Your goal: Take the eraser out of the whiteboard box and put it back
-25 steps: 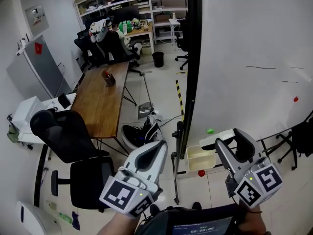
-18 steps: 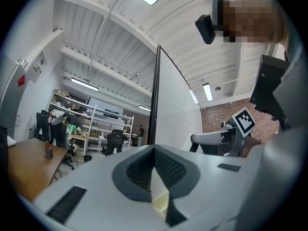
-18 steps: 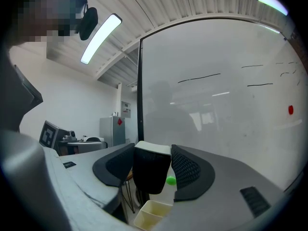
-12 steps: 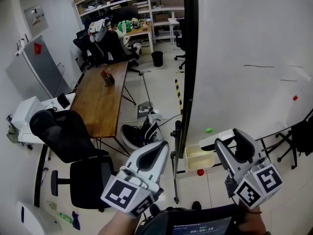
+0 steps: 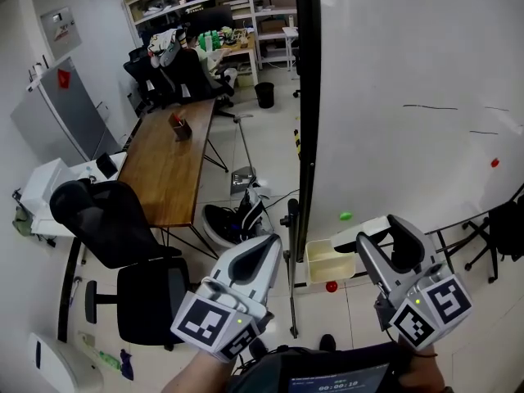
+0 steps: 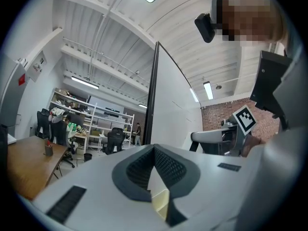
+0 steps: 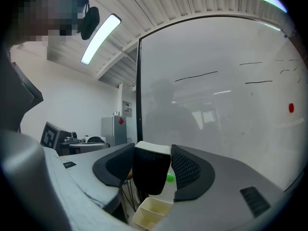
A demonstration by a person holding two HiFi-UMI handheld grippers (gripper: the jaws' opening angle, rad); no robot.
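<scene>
Whiteboard [image 5: 409,72] fronts an office; right tool [image 7: 153,153] grips eraser [image 7: 150,172], left tool [image 6: 154,150] clenched empty

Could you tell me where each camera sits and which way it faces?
Head view: on the person's head, steeply down onto left claw, right claw and whiteboard.
Left gripper view: rides the left claw, looking along its shut jaws beside the whiteboard; the right claw shows too.
Right gripper view: rides the right claw, facing the whiteboard; jaws grip the eraser.
All three show the whiteboard box.
</scene>
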